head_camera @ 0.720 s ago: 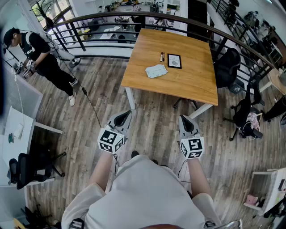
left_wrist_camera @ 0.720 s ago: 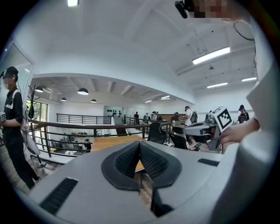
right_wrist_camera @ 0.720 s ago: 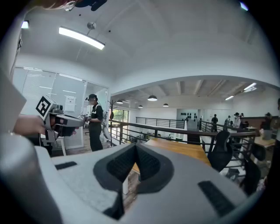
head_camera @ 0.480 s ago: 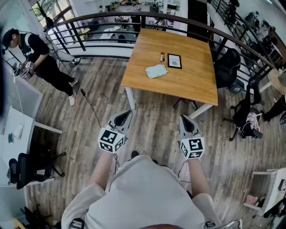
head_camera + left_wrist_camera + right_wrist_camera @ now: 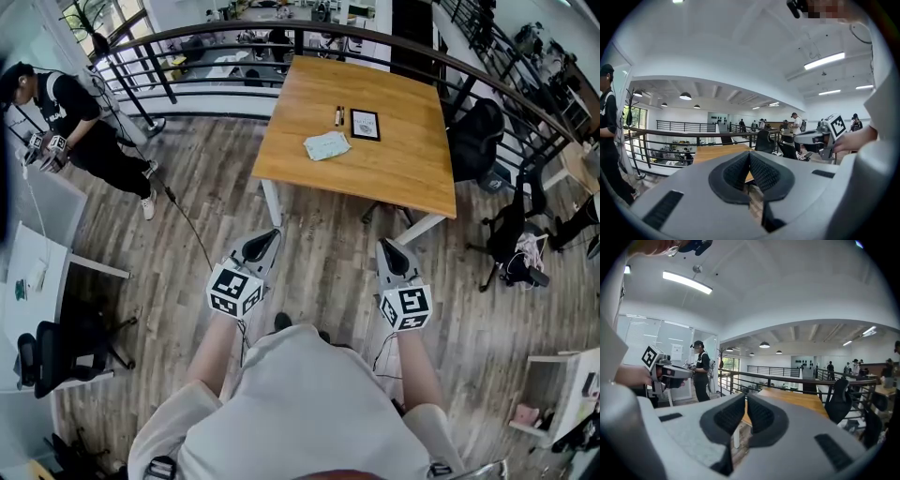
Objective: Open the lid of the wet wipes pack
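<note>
The wet wipes pack [image 5: 326, 145], pale green and flat, lies on the near left part of a wooden table [image 5: 394, 169] some way ahead of me. Both grippers hang over the wooden floor, well short of the table. My left gripper [image 5: 269, 235] is shut with nothing in it, its dark pads [image 5: 740, 171] pressed together. My right gripper [image 5: 384, 247] is likewise shut and empty, with its pads [image 5: 760, 416] meeting at the tips. Each gripper view shows the table top [image 5: 717, 152] [image 5: 797, 399] far ahead and the other gripper [image 5: 820, 138] [image 5: 670, 372] at its side.
A black framed tablet [image 5: 365, 124] and two pens [image 5: 338, 116] lie on the table behind the pack. A curved black railing [image 5: 234, 37] runs behind it. Office chairs [image 5: 483, 131] stand at the right. A person in black [image 5: 84, 122] stands at the left, by a white desk [image 5: 28, 272].
Both grippers stay shut in the same place. The head view has shifted slightly, and the person at the left has moved a little.
</note>
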A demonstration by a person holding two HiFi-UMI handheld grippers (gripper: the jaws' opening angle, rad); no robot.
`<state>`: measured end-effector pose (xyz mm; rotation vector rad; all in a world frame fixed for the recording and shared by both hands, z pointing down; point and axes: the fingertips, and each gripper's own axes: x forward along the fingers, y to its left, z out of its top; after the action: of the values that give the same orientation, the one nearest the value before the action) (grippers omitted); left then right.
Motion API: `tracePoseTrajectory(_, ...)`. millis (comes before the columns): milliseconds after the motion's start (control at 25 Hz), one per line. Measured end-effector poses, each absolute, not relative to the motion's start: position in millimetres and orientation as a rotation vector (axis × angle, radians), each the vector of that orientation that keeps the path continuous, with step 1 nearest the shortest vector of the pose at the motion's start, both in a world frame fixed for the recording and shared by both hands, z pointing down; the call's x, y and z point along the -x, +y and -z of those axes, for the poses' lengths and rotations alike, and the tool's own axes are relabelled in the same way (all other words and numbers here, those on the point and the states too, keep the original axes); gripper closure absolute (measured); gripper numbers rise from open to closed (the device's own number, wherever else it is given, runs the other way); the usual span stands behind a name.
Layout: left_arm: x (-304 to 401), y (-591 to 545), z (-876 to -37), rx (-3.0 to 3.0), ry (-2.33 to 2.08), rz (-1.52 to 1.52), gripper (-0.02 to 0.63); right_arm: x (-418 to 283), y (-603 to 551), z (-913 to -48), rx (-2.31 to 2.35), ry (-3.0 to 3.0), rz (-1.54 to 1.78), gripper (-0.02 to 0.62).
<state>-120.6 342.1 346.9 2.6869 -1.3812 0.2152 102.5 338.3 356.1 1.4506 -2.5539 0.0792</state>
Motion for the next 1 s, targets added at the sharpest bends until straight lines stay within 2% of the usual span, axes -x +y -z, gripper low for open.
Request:
tracePoseTrajectory(160, 119, 340, -346, -2.703, -1.346, -0.195, 0.605, -99, 338, -359, -1.431, -2.561, -0.103, 0.565)
tracePoseTrajectory(520, 132, 324, -347, -2.737, -1.255, -0.19, 0.531, -78, 327, -362, -1.432, -2.561, -0.143, 0.483)
tracePoseTrajectory(600, 138, 320, -348, -2.742, -1.241, -0.192, 0.531, -72, 322, -362, -1.435, -2.556, -0.146, 0.457)
tracePoseTrajectory(1000, 176, 293, -364, -2.752, -1.172, -0.213, 0.531, -33, 301, -371, -1.455, -2.509, -0.141, 0.433)
